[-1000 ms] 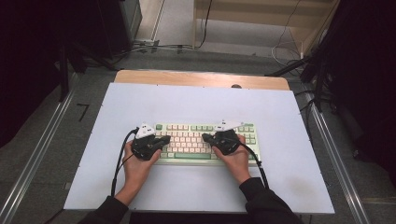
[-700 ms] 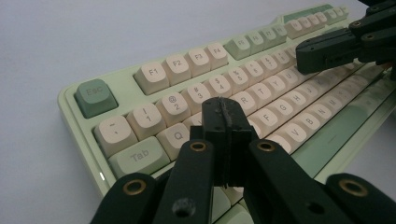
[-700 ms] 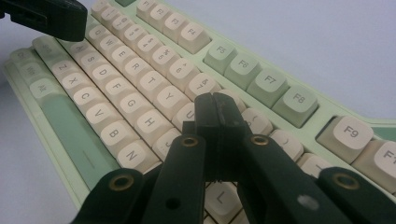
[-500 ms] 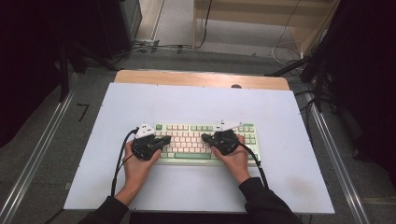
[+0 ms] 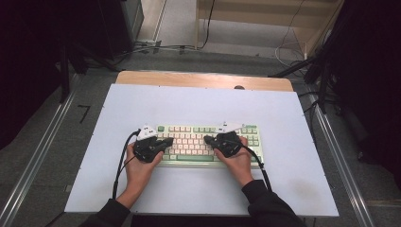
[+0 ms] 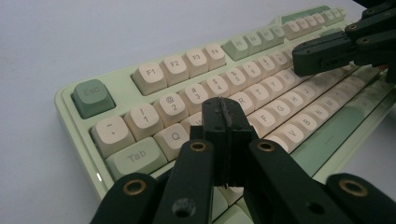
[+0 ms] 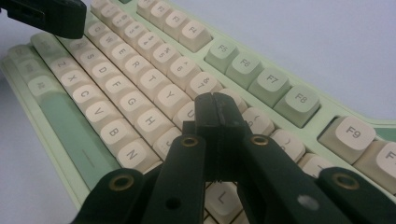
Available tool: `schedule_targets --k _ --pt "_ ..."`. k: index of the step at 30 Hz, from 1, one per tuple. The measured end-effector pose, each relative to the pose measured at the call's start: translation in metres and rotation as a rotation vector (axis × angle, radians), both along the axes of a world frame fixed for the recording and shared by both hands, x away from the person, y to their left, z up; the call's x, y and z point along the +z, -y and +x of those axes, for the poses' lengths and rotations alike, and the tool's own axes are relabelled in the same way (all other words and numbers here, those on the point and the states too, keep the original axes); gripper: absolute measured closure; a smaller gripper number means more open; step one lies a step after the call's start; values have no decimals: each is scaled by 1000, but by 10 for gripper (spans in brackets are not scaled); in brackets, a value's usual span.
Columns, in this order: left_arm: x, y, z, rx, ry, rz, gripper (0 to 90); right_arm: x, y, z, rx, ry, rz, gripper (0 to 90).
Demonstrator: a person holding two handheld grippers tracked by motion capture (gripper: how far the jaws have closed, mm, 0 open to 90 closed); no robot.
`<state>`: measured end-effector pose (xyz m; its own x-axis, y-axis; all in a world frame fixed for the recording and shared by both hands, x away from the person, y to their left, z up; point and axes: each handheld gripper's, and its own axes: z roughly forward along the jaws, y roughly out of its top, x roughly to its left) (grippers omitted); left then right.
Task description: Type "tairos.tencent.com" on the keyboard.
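Keyboard (image 5: 208,142): nothing has moved since the earlier frame.
I see left gripper (image 5: 166,142) and right gripper (image 5: 209,139) parked over the keys, jaws closed, holding nothing.

A pale bluish-white tabletop (image 5: 198,101) fills the middle of the frame, with a strip of light wood (image 5: 203,79) along its far edge. Grey floor (image 5: 52,142) surrounds it, metal rails (image 5: 35,163) flank both sides, and cables (image 5: 161,47) trail near the upper left beside a wooden shelf unit (image 5: 265,19).

The right gripper (image 7: 215,105) holds its jaws closed over the keyboard (image 7: 261,79).
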<state>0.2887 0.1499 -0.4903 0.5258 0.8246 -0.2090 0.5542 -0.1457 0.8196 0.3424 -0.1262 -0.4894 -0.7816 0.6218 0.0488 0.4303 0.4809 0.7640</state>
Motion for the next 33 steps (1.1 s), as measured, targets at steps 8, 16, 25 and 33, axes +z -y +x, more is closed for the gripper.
schedule_targets --k 8,16,25,33 --pt "0 0 0 1 3 0 900 5 0 -1 -7 1 7 875" --pt "1 0 0 -1 5 -2 900 10 4 -2 -10 7 33 875" --pt "3 5 0 -9 11 -12 900 12 5 -3 -11 5 36 875" --pt "4 13 5 -16 17 -14 900 12 6 -4 -10 3 36 875"
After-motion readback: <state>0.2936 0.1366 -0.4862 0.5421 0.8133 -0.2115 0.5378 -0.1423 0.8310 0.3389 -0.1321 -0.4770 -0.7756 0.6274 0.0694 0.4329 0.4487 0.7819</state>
